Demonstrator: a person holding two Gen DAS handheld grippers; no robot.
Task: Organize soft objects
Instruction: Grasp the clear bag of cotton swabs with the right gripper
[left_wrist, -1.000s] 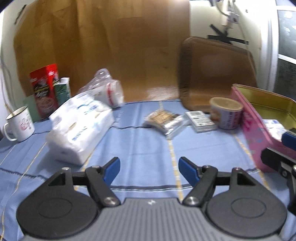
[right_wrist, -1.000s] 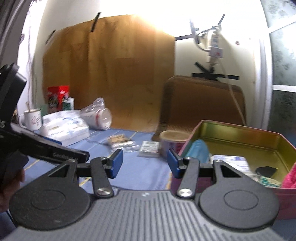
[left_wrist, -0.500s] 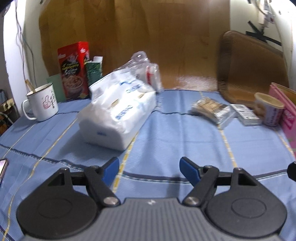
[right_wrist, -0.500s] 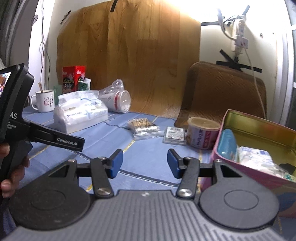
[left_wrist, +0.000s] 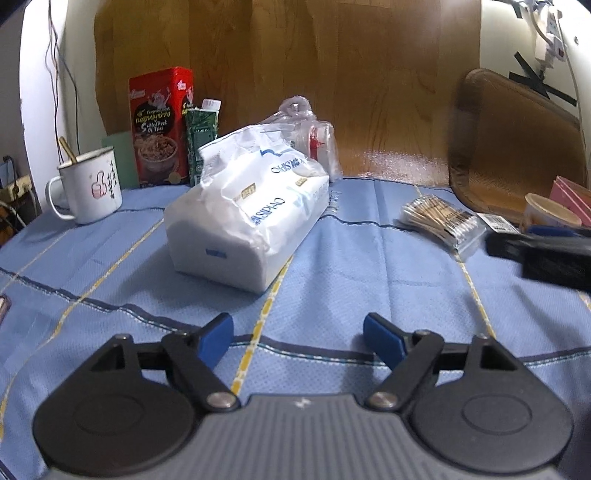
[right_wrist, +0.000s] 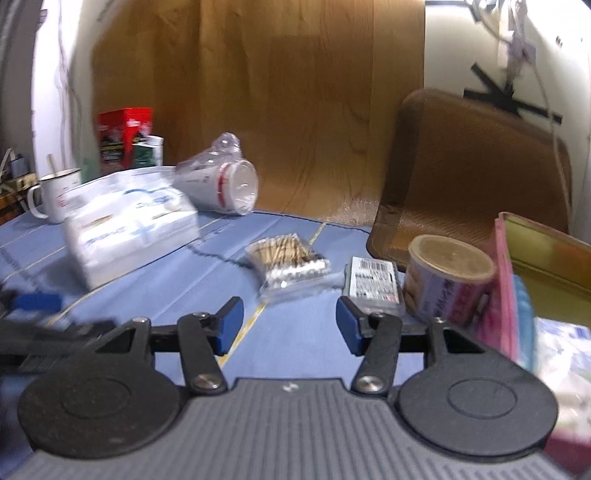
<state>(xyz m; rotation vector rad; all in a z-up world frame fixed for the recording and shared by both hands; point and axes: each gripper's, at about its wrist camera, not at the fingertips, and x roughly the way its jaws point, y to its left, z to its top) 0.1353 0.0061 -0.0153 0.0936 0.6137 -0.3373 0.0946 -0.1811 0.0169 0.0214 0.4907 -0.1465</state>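
A white tissue pack (left_wrist: 251, 218) lies on the blue tablecloth (left_wrist: 351, 288), a short way ahead of my left gripper (left_wrist: 297, 341), which is open and empty. The pack also shows in the right wrist view (right_wrist: 129, 229) at the left. My right gripper (right_wrist: 290, 328) is open and empty, low over the cloth. A clear bag of cotton swabs (right_wrist: 288, 262) lies just ahead of it, also in the left wrist view (left_wrist: 439, 221). A pink tin (right_wrist: 543, 288) holding soft packs stands at the right edge.
A white mug (left_wrist: 90, 184), a red box (left_wrist: 159, 125) and a green carton (left_wrist: 201, 140) stand at the back left. A bagged stack of cups (right_wrist: 221, 184) lies behind the tissue pack. A small flat box (right_wrist: 373, 284), a round tub (right_wrist: 443, 280) and a brown tray (right_wrist: 469, 177) are at the right.
Both grippers swung left and came lower. The tissue pack is now nearer and centred ahead of the left gripper. The pink tin slid to the right edge of the right view.
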